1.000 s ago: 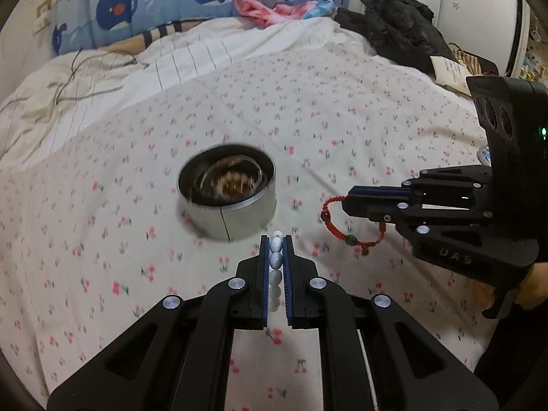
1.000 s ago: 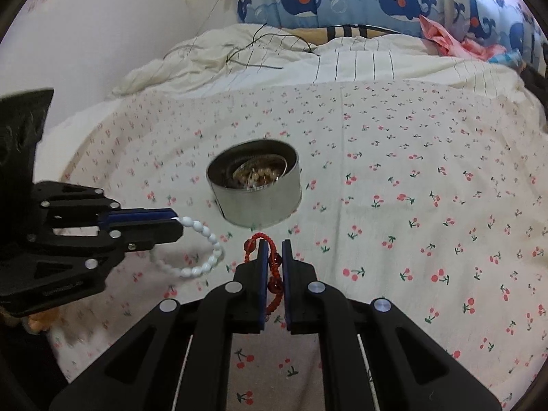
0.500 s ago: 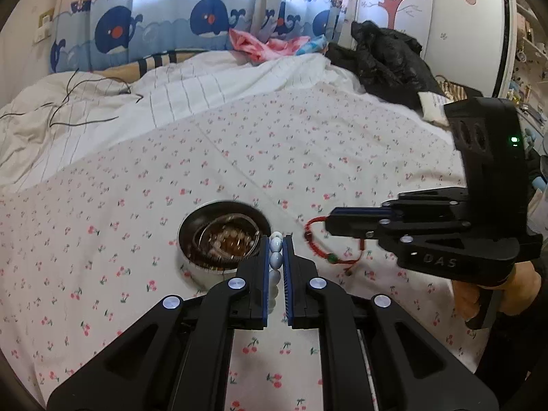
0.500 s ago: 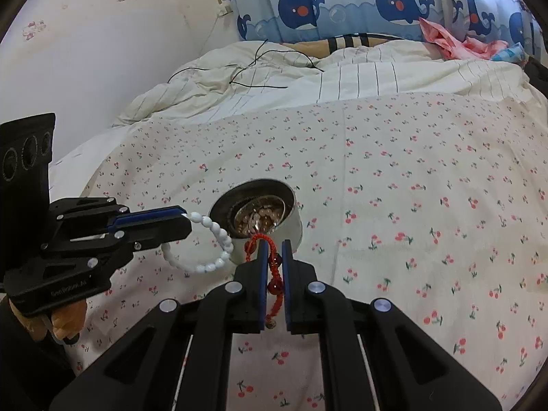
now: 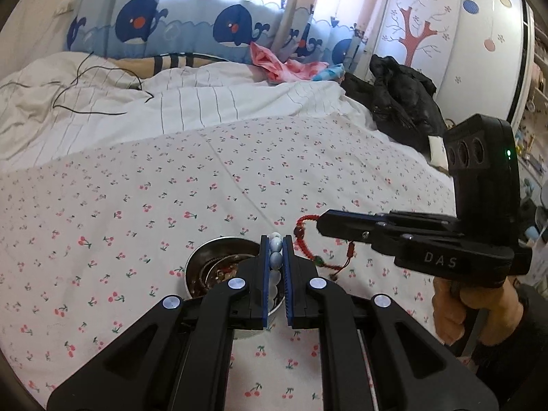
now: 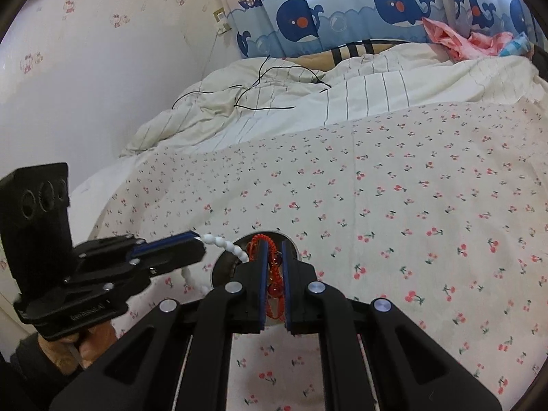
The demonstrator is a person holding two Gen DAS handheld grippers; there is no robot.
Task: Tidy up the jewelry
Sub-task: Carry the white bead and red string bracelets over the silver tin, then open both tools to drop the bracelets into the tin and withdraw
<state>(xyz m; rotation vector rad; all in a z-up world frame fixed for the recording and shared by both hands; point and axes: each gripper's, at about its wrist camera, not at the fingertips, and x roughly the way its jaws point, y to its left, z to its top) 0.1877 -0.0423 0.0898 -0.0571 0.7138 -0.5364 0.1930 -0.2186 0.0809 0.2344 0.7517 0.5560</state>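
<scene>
A round metal tin (image 5: 205, 263) with jewelry inside sits on the cherry-print bedsheet (image 5: 171, 205), partly hidden behind the fingers in both views; its rim (image 6: 224, 263) shows in the right wrist view. My left gripper (image 5: 275, 239) is shut on a white bead bracelet (image 5: 275, 257), which hangs as a loop (image 6: 222, 245) over the tin's left side. My right gripper (image 6: 273, 245) is shut on a red cord bracelet (image 6: 274, 274); the red cord bracelet (image 5: 308, 250) dangles just right of the tin, with dark beads on it.
A rumpled striped duvet (image 5: 188, 102) with a black cable (image 5: 89, 102) lies at the back. Black clothing (image 5: 400, 102) is piled at the far right near a wardrobe (image 5: 445, 34). A whale-print curtain (image 6: 376, 10) hangs behind. A hand (image 5: 469, 308) grips the right tool.
Both grippers rose and drew in over the tin, which slid down the frames until the fingers half cover it. Each bracelet stays pinched as before.
</scene>
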